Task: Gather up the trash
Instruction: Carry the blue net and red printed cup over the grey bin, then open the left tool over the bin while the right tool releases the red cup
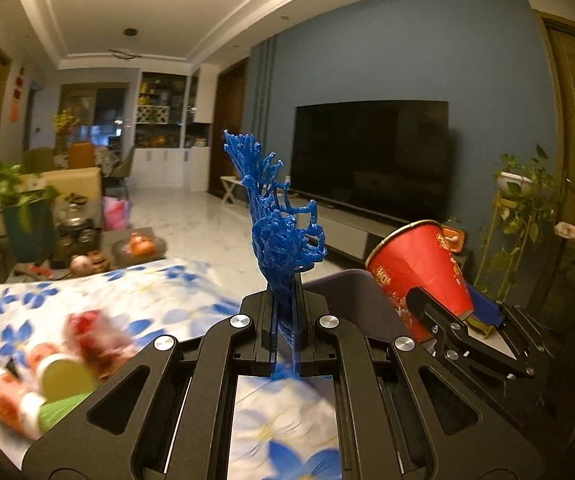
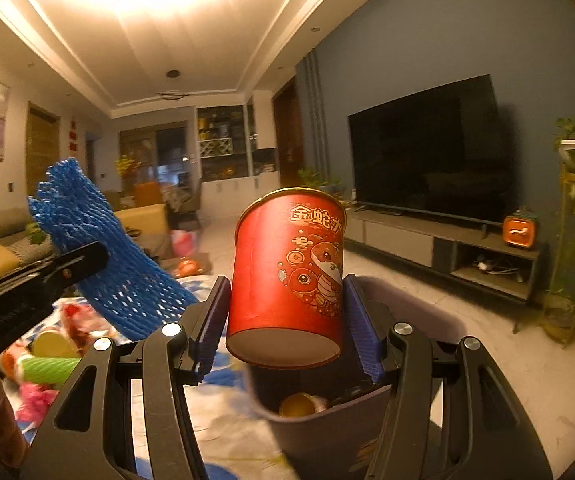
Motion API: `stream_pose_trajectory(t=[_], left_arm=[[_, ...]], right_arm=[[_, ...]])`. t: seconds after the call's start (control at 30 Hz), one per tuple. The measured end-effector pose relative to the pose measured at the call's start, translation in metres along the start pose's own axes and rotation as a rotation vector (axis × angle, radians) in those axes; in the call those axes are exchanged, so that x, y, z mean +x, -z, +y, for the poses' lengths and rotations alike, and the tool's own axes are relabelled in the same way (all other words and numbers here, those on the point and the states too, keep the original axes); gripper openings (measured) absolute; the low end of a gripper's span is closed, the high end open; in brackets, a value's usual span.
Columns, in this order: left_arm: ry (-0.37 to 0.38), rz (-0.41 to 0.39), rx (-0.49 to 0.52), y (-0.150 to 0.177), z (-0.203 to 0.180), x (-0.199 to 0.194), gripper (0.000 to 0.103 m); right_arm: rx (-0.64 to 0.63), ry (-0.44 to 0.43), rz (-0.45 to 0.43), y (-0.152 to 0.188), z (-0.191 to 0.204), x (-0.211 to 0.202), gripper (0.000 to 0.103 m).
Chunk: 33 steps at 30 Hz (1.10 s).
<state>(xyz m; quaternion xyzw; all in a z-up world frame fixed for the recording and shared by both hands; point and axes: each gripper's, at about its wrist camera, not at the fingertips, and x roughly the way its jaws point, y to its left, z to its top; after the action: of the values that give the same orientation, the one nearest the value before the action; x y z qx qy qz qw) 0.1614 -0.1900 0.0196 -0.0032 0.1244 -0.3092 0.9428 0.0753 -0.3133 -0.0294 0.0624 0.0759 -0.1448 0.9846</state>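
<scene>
My left gripper [image 1: 285, 308] is shut on a blue foam net sleeve [image 1: 277, 216], which sticks up from between the fingers; it also shows in the right wrist view [image 2: 103, 256]. My right gripper [image 2: 285, 292] is shut on a red paper cup [image 2: 289, 276], held above a dark purple trash bin [image 2: 439, 320] that has some trash inside. The cup [image 1: 419, 272] and the bin [image 1: 347, 292] also show to the right in the left wrist view.
A table with a blue-flower cloth [image 1: 87, 300] holds more trash at the left: red wrappers [image 1: 91, 336], small bottles [image 1: 7, 396], a green foam sleeve [image 2: 47, 368]. Beyond are a TV [image 1: 371, 152], a TV stand [image 2: 447, 248], plants and a marble floor.
</scene>
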Motion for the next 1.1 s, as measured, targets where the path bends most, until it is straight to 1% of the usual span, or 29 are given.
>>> stream_pose_trajectory(t=[0.13, 0.2, 0.3, 0.37, 0.43, 0.5, 0.6, 0.73, 1.1], left_arm=[[0.052, -0.002, 0.011, 0.0, -0.015, 0.029, 0.004], [0.061, -0.004, 0.019, 0.002, -0.02, 0.041, 0.004], [0.086, 0.021, 0.014, 0.008, -0.023, 0.066, 0.004], [0.088, 0.04, 0.016, 0.013, -0.027, 0.077, 0.004], [0.113, 0.068, 0.007, 0.018, -0.028, 0.09, 0.004], [0.109, 0.084, 0.024, 0.025, -0.032, 0.1, 0.004], [0.127, 0.11, 0.011, 0.032, -0.032, 0.111, 0.004], [0.132, 0.137, -0.002, 0.037, -0.035, 0.123, 0.004], [0.127, 0.188, 0.008, 0.049, -0.035, 0.134, 0.005]], right_arm=[[0.029, 0.041, 0.002, 0.004, -0.017, 0.011, 0.056], [0.04, 0.063, 0.008, 0.005, -0.026, 0.018, 0.056], [0.045, 0.083, 0.011, 0.008, -0.033, 0.026, 0.056], [0.049, 0.091, 0.018, 0.01, -0.034, 0.031, 0.056], [0.05, 0.094, 0.027, 0.013, -0.037, 0.035, 0.056], [0.047, 0.099, 0.034, 0.016, -0.037, 0.039, 0.056], [0.05, 0.102, 0.042, 0.018, -0.041, 0.043, 0.056], [0.049, 0.101, 0.045, 0.016, -0.034, 0.04, 0.056], [0.047, 0.079, 0.057, 0.016, -0.036, 0.048, 0.056]])
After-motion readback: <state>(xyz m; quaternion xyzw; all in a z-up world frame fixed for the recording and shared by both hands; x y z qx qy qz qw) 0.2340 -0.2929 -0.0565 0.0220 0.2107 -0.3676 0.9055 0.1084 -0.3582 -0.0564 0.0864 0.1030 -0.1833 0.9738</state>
